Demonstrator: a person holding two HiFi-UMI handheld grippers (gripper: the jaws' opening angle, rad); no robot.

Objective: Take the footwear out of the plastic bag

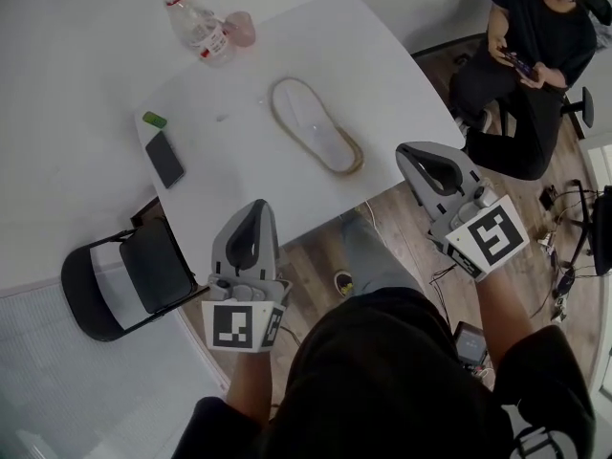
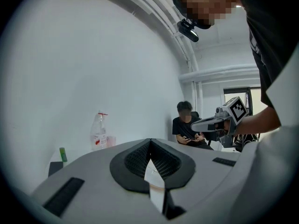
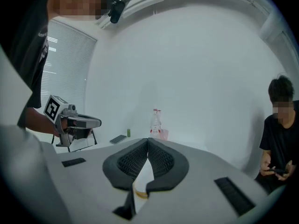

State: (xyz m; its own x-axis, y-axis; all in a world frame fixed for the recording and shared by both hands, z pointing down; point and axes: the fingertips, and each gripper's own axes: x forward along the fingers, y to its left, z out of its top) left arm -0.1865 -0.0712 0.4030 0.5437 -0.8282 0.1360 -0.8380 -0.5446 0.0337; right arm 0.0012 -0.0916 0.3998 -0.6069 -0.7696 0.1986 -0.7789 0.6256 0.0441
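Note:
A flat slipper [image 1: 316, 125] with a tan woven rim and pale insole lies in a clear plastic bag on the white table [image 1: 382, 75]. Both grippers hang short of the table's near edge, pointing toward it, apart from the bag. My left gripper [image 1: 258, 207] is shut with nothing between its pads [image 2: 150, 142]. My right gripper [image 1: 407, 151] is also shut and empty [image 3: 148, 142]. Each gripper shows in the other's view: the right gripper [image 2: 219, 122] in the left gripper view, the left gripper [image 3: 74, 122] in the right gripper view.
At the table's far corner stand a clear bottle [image 1: 201, 27] and a pink cup [image 1: 240, 29]. A green item [image 1: 154, 120] and a dark phone [image 1: 164, 159] lie near the left edge. A folding chair [image 1: 124, 275] stands left; a seated person [image 1: 531, 55] is far right.

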